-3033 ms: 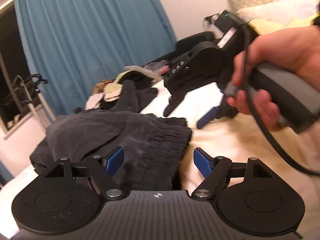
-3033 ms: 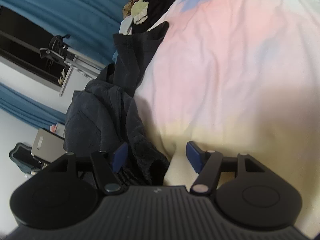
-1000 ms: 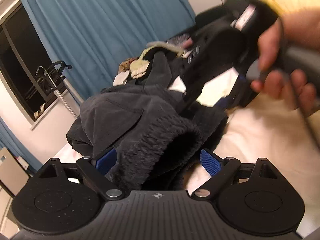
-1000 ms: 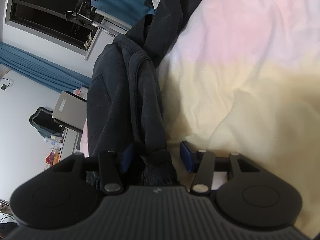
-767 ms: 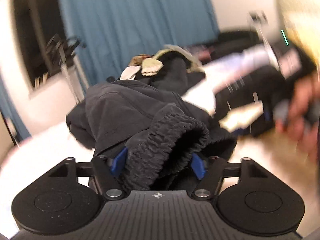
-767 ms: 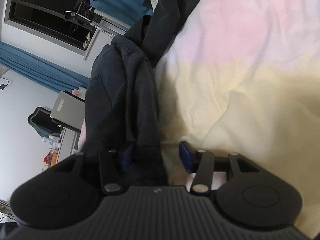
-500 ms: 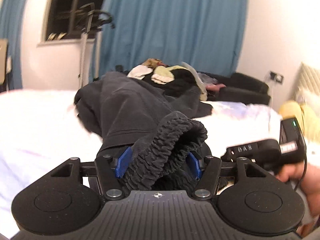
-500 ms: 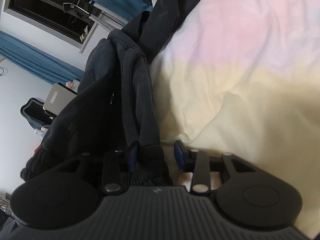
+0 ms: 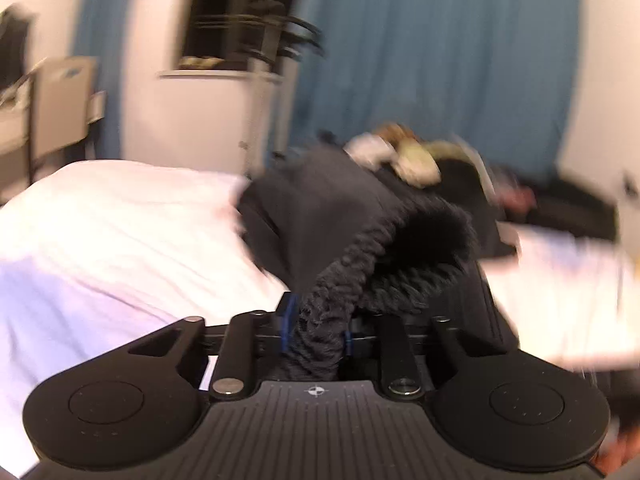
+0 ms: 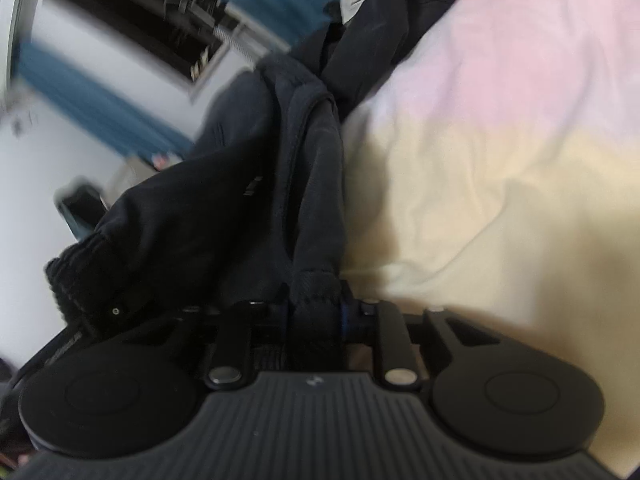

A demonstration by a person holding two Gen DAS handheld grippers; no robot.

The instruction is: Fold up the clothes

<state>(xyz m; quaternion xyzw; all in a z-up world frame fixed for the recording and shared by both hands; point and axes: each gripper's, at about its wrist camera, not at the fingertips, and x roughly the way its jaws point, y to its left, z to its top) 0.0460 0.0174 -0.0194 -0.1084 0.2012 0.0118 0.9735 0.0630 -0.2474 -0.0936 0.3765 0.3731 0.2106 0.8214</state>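
Both claws are on the same dark trousers (image 9: 320, 216), which sit on the bed (image 9: 100, 216) w/ one end bunched up off the sheet. The left claw (image 9: 316, 330) is closing its jaws on the ribbed, elastic waistband (image 9: 360, 256); the blue pads (image 9: 289, 312) are already pressed into the cloth on either side, so it's gripping. The right claw (image 10: 316, 316) is closing too, w/ a thick roll of the same dark cloth (image 10: 316, 184) squeezed between its pads, prob. the other side of the waist, though that end is too bunched and blurred to say for sure.

Step in hand, as I read it: grab & lift, i.e. getting two corners of the trousers so they can be shaken out and laid flat. No fold made yet; the garment is a rumpled heap, so the task is near its start.

Next move calls for pulling the two claws apart to stretch the waistband taut, then raising so the legs hang free, then laying it down on the bare part of the sheet (image 10: 480, 140). Keep the grip firm; thick elastic can slip out.

Watch the pile of other clothes (image 9: 412, 156) just behind: the legs seem to run toward it and could drag bits along.
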